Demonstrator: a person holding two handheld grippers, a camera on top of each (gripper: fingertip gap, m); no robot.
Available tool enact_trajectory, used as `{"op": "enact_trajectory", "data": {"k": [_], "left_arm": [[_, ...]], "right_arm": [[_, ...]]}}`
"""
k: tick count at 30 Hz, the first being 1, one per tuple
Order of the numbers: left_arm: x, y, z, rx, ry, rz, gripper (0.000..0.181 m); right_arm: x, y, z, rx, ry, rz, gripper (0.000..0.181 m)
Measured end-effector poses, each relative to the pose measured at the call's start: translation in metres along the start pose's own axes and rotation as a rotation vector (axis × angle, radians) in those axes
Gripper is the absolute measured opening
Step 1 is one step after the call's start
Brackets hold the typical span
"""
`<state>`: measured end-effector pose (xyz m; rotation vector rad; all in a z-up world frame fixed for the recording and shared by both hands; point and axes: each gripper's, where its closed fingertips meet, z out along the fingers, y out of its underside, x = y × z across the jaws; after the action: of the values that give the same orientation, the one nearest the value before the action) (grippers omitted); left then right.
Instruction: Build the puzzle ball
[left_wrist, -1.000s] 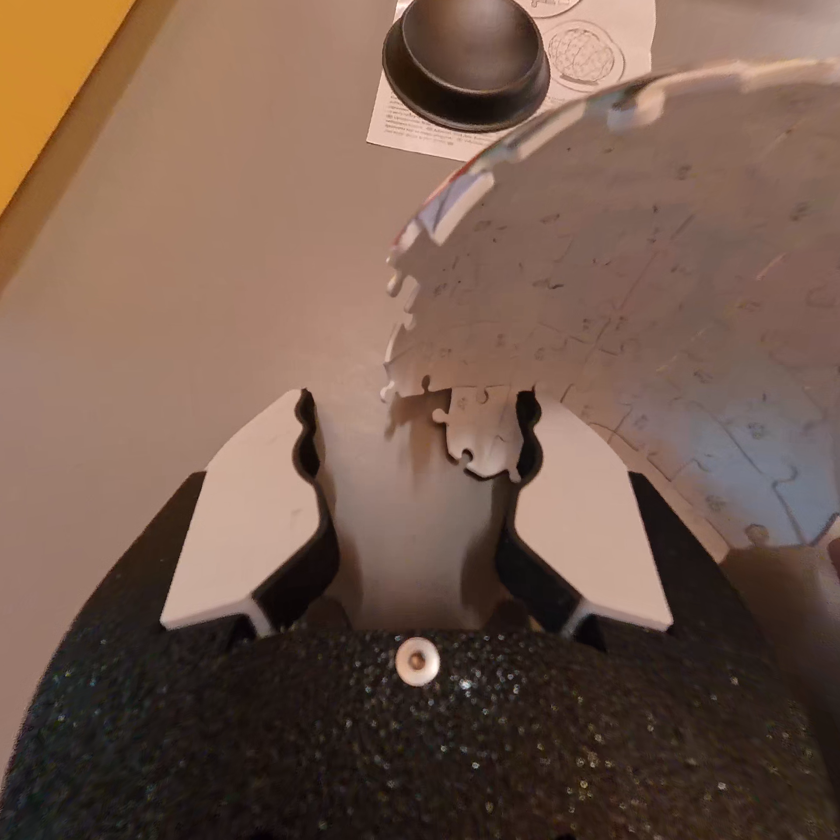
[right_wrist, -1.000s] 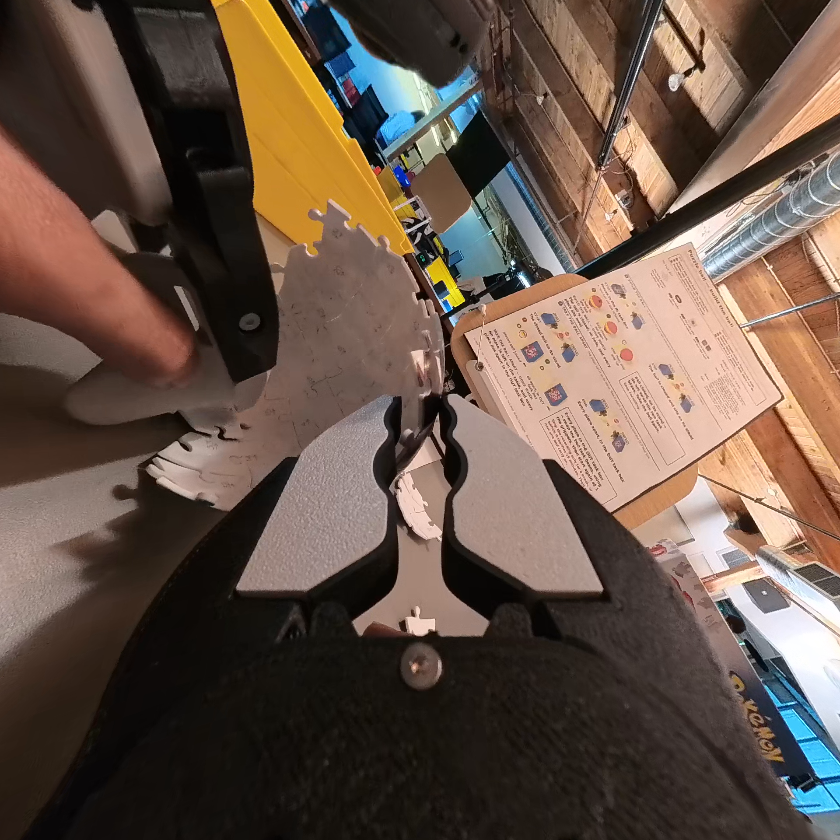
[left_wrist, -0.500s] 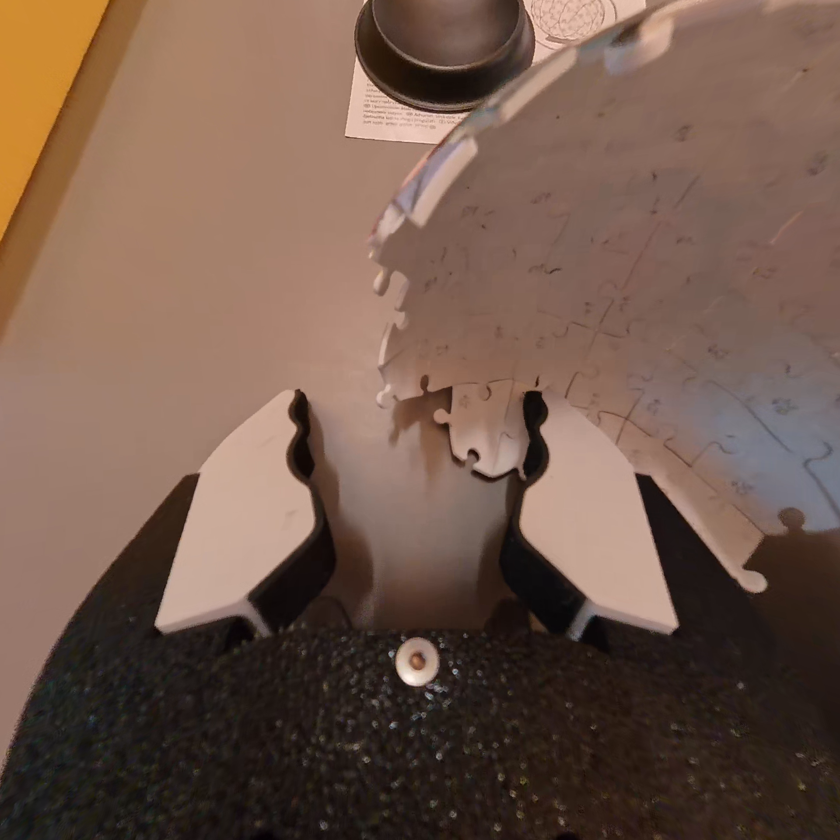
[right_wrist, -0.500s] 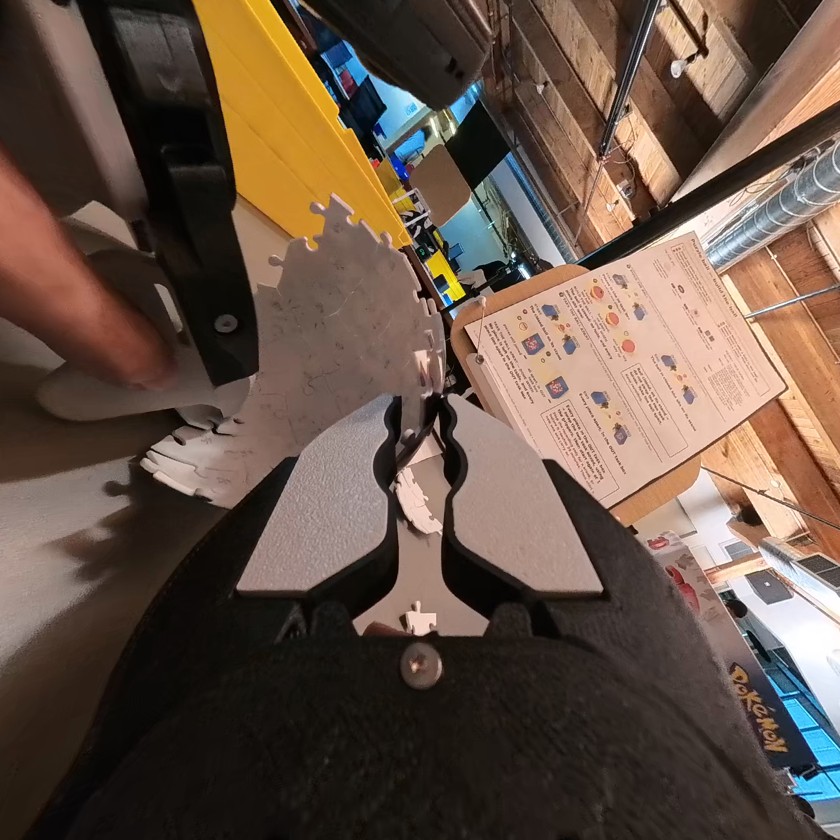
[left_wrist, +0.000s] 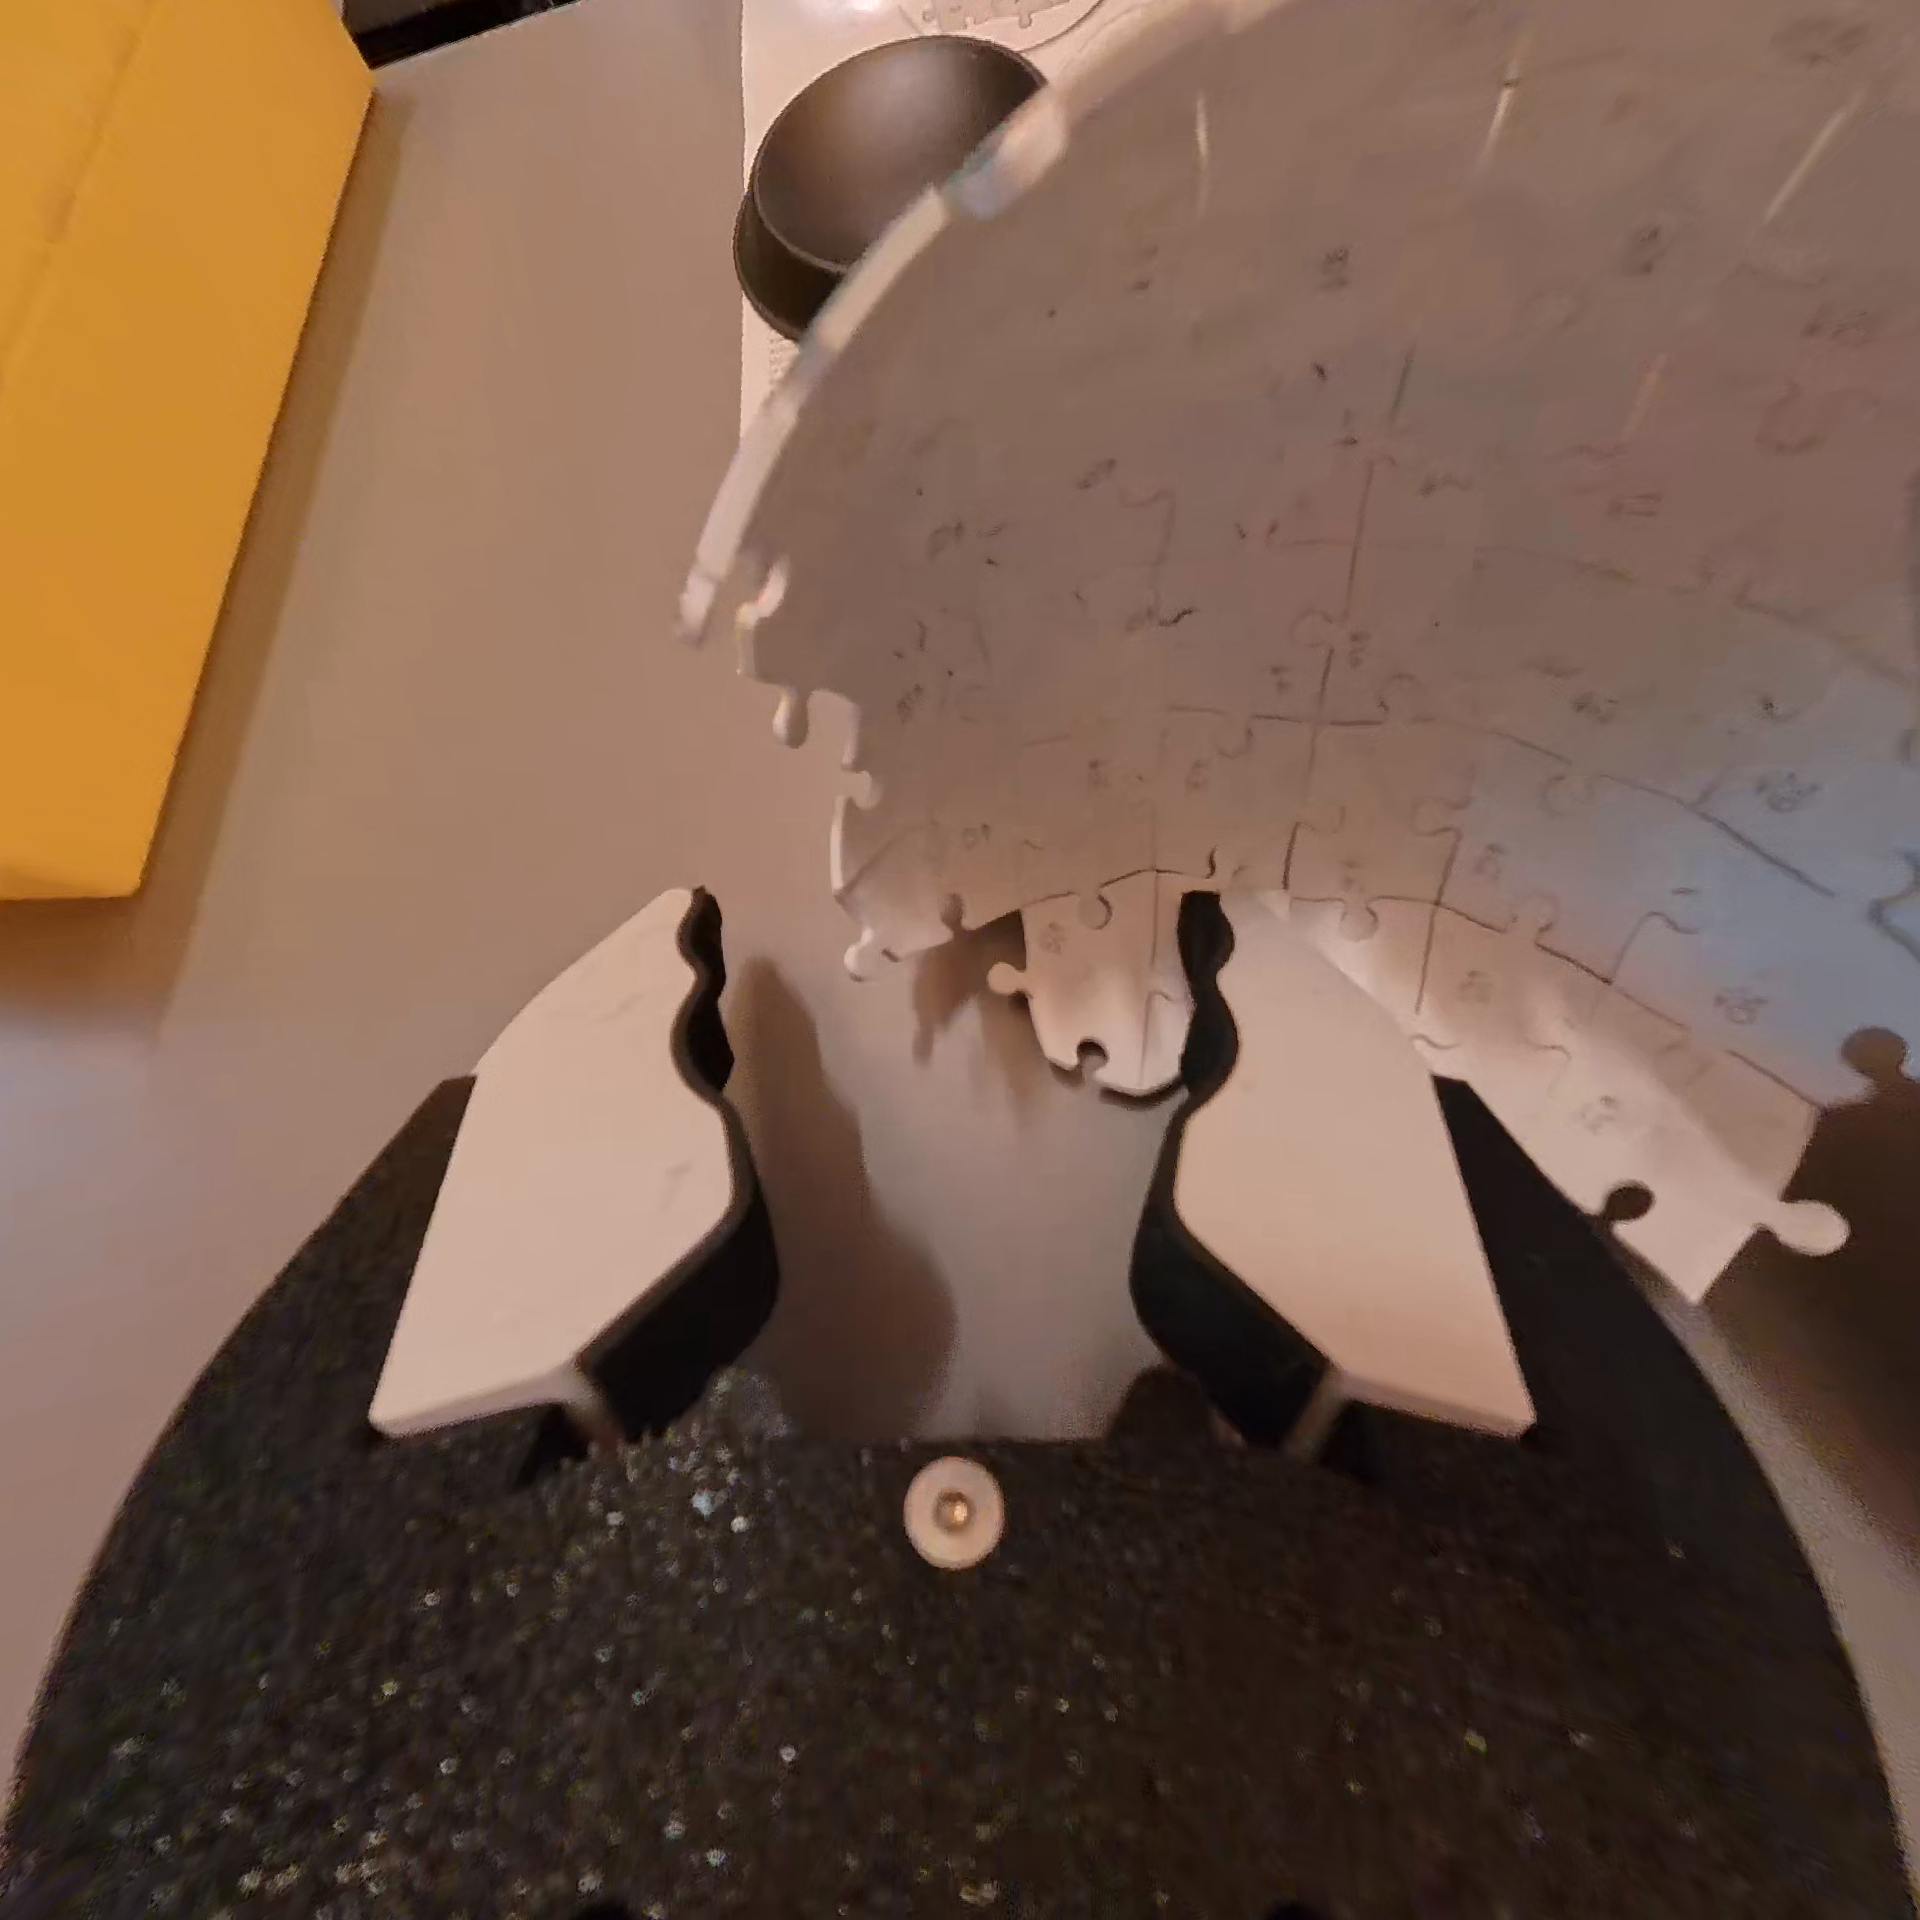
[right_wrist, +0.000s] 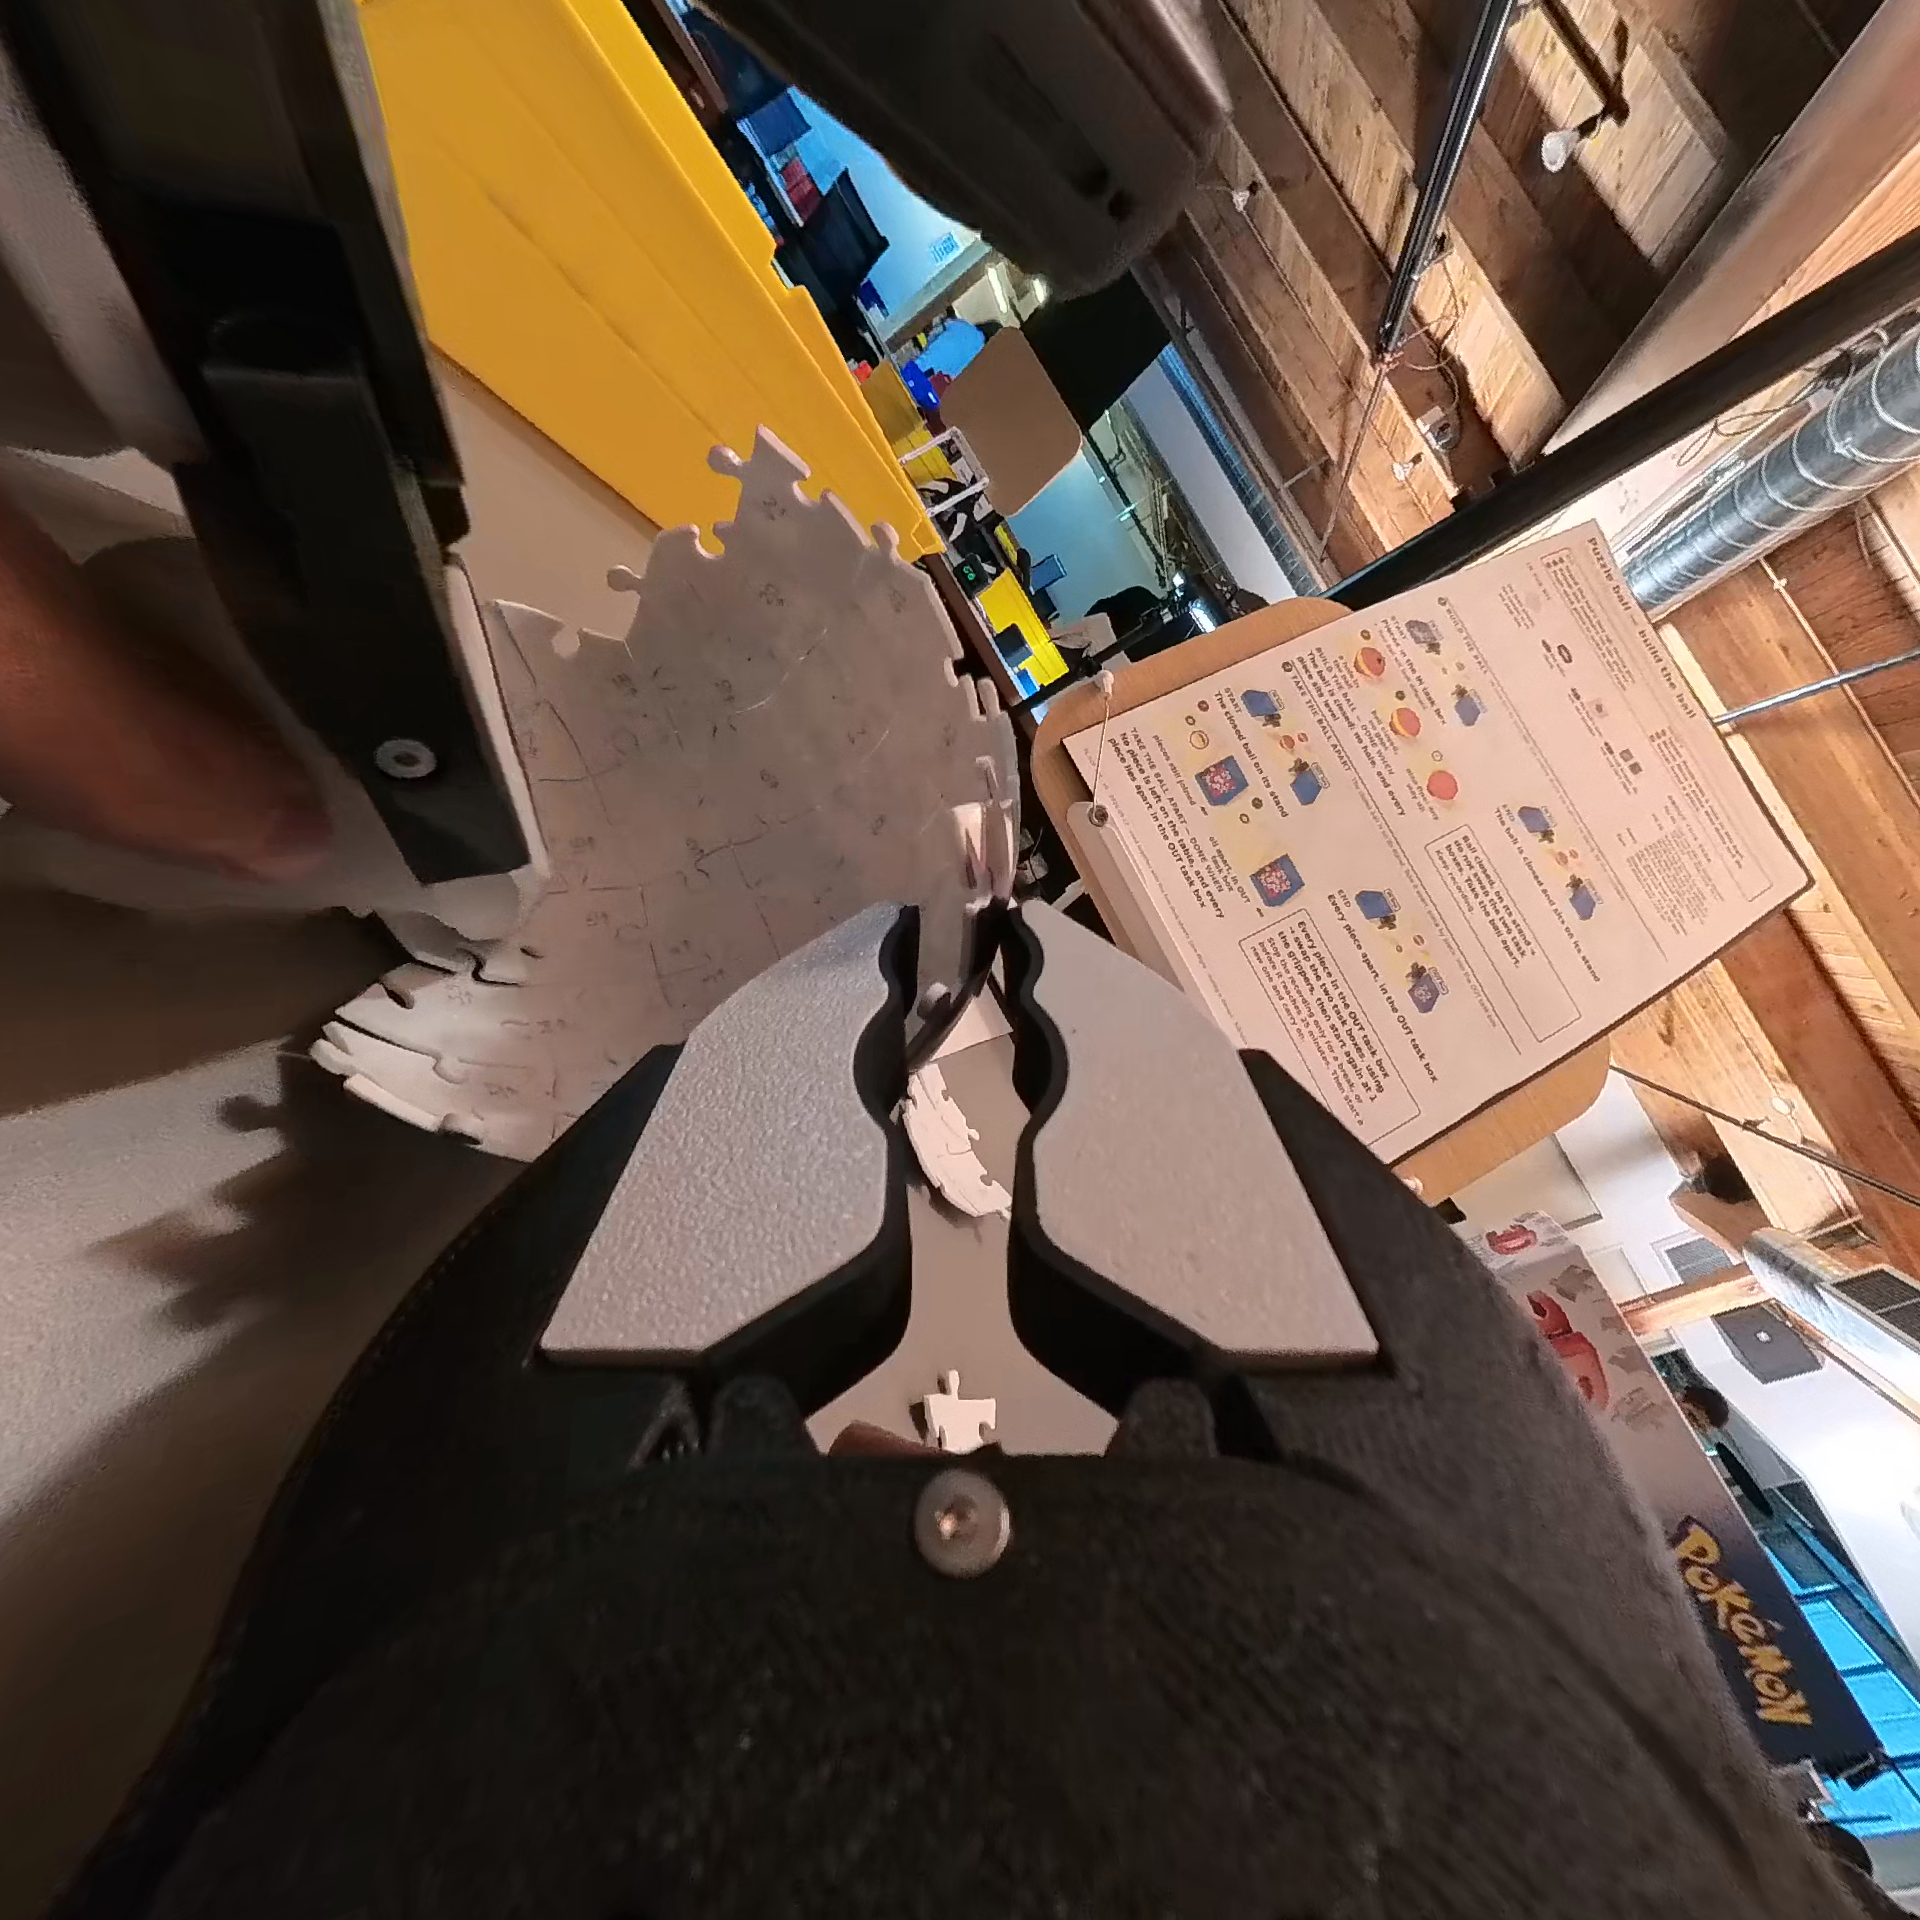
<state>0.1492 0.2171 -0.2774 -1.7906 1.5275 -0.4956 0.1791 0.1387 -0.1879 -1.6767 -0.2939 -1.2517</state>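
- The left tool (left_wrist: 951, 997) is standing wide open over the grey bench (left_wrist: 468, 727), its two pale fingers (left_wrist: 582, 1195) well apart and gripping nothing.
- The puzzle ball shell (left_wrist: 1351, 582), a curved sheet of joined white pieces seen from its inner side, is filling the 12 to 3 o'clock part of the left wrist view; its jagged lower edge is hanging just past the left tool's right-hand finger, and I cannot tell whether they are touching.
- One piece at the shell's lower edge is poking down into the gap between the fingers, against the right-hand one.
- A black stand (left_wrist: 873, 177) is sitting on a printed paper sheet (left_wrist: 769, 343) at 12 o'clock, partly hidden behind the shell.
- A yellow panel (left_wrist: 135, 447) is lying along the bench at 9 to 11 o'clock.
- The right tool (right_wrist: 961, 935) is pinching the rim of the puzzle ball shell (right_wrist: 748, 790) with its fingers nearly together, the shell fanning out toward 10 o'clock.
- In the right wrist view the left tool's black body (right_wrist: 343, 623) is showing at 10 o'clock, with a person's hand (right_wrist: 135, 748) on it.
- A loose puzzle piece (right_wrist: 954, 1418) is lying on the bench low between the right tool's fingers.
- An instruction board (right_wrist: 1423, 831) is standing at 2 o'clock.
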Motion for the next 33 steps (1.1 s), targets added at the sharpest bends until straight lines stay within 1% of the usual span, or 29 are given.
{"op": "enact_trajectory", "data": {"k": [1,6,9,15,19,22,25,28,33], "left_arm": [[0.000,0.000,0.000,0.003,0.002,0.012,0.085],[0.001,0.000,0.000,0.000,0.027,0.008,0.082],[-0.002,0.001,0.000,-0.007,0.026,-0.020,0.088],[0.000,0.002,0.004,-0.032,0.056,-0.085,0.090],[0.005,0.002,0.005,-0.040,0.105,-0.099,0.086],[0.008,0.003,0.007,-0.055,0.173,-0.113,0.082],[0.007,0.002,0.009,-0.051,0.202,-0.072,0.086],[0.003,0.001,0.010,-0.041,0.189,-0.032,0.092],[0.006,-0.004,0.008,0.004,0.184,0.073,0.085]], "right_arm": [[0.000,0.000,0.000,-0.001,-0.001,0.000,0.015],[0.000,-0.001,0.000,0.005,-0.002,-0.002,0.015],[0.000,-0.001,0.000,0.008,-0.001,-0.005,0.015],[-0.001,-0.002,-0.001,0.013,-0.003,0.001,0.015],[-0.001,0.000,0.000,0.009,-0.002,0.001,0.015],[0.000,0.002,0.000,0.001,-0.004,0.009,0.015],[0.000,0.003,0.000,0.000,-0.004,0.008,0.015],[0.000,0.003,0.000,0.000,-0.004,0.008,0.015],[0.001,0.005,0.000,-0.004,-0.005,0.011,0.015]]}}
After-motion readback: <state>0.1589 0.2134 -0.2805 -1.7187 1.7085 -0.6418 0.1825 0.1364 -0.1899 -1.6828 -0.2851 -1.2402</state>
